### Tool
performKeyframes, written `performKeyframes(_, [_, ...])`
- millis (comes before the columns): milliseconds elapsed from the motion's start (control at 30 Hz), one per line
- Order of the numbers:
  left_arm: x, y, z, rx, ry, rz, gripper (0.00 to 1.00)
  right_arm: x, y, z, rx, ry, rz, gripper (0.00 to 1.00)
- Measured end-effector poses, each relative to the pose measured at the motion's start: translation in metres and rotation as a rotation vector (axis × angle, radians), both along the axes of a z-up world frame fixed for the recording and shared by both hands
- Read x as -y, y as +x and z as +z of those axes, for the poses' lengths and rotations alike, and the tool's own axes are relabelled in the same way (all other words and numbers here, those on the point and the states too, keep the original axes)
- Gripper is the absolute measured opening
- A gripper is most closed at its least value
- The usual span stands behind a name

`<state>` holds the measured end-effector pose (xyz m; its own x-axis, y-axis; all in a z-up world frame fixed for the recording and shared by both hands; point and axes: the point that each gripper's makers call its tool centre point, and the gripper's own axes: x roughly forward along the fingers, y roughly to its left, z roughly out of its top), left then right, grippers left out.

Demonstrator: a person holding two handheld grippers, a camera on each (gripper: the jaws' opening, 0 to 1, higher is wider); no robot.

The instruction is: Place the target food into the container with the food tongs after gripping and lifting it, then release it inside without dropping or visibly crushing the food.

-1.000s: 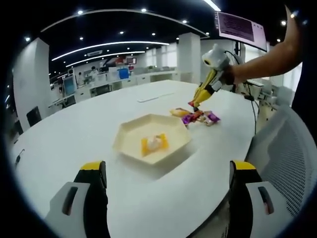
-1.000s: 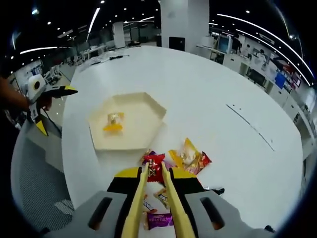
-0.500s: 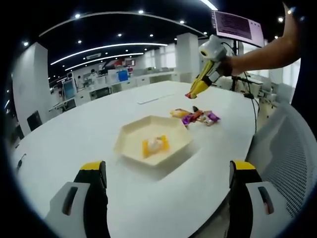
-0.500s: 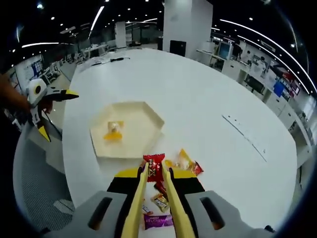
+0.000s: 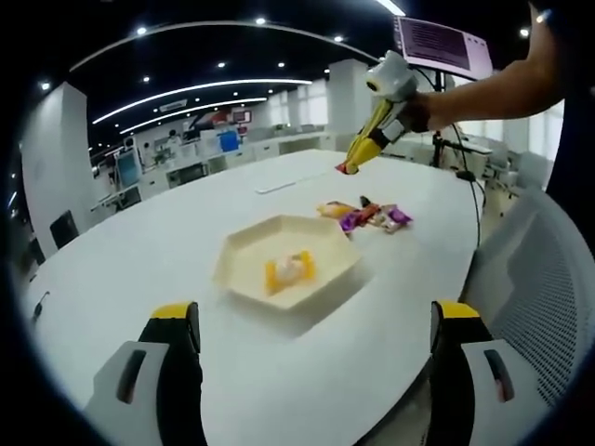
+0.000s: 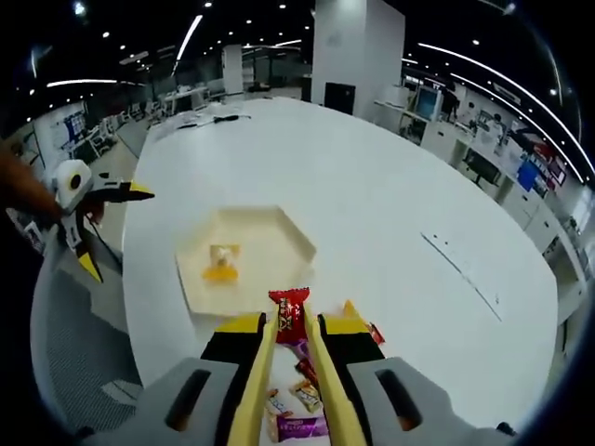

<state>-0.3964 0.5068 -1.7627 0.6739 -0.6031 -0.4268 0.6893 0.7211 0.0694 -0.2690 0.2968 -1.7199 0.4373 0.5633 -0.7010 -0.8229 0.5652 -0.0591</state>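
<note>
The right gripper [image 6: 290, 321], its yellow tong jaws pinched on a red-wrapped candy [image 6: 289, 309], holds the sweet in the air above a white table [image 6: 390, 214], in the right gripper view. Just below the jaws lies a small heap of wrapped snacks [image 6: 296, 401], and beyond the candy sits a cream hexagonal tray [image 6: 279, 237] with one yellow-wrapped sweet [image 6: 221, 262] inside it. In the left gripper view the right gripper [image 5: 346, 168] hangs high over the heap of snacks [image 5: 364, 216], a bare forearm [image 5: 488, 88] behind it, the red candy a speck at its tip. The left gripper [image 5: 314, 321] stands with its black, yellow-tipped jaws spread wide and nothing between them, near the table edge, short of the tray [image 5: 244, 249]; in the right gripper view it [image 6: 112, 228] shows at left, gaping, beside a mesh chair [image 6: 70, 334].
</note>
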Motion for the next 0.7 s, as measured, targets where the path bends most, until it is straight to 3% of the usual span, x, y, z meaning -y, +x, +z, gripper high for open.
performKeyframes(700, [-0.002, 0.001, 0.002, 0.007, -0.001, 0.004, 0.99, -0.058, -0.005, 0.013, -0.007, 0.015, 0.081, 0.21])
